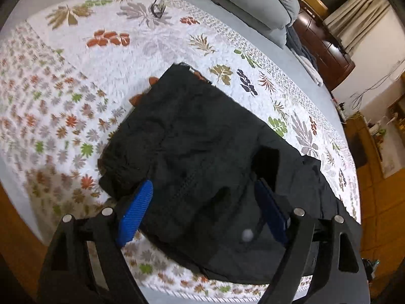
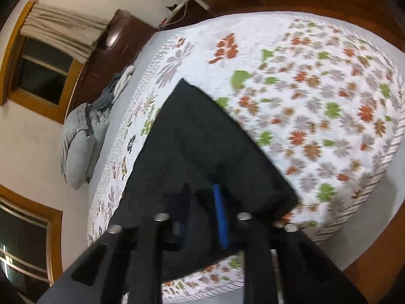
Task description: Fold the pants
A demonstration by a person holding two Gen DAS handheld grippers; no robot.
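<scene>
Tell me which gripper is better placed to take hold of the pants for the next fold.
Probably left. The left gripper stands wide open above the black pants on the floral bedspread, nothing between its fingers. The right gripper has its jaws nearly together; whether it holds cloth is unclear.

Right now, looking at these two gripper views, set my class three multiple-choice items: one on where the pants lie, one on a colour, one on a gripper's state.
1. Where do the pants lie?
A. on the leaf-print bedspread
B. on the wooden floor
C. on the grey pillow

2. What colour are the left gripper pads?
A. red
B. blue
C. white

3. How do the left gripper's jaws stand?
A. pressed shut on the pants
B. clamped on the bedspread
C. wide apart over the pants

Answers:
1 A: dark cloth lies spread on the patterned bedspread.
2 B: both ribbed pads look blue.
3 C: a wide gap shows between the fingers, with the pants beyond it.
</scene>
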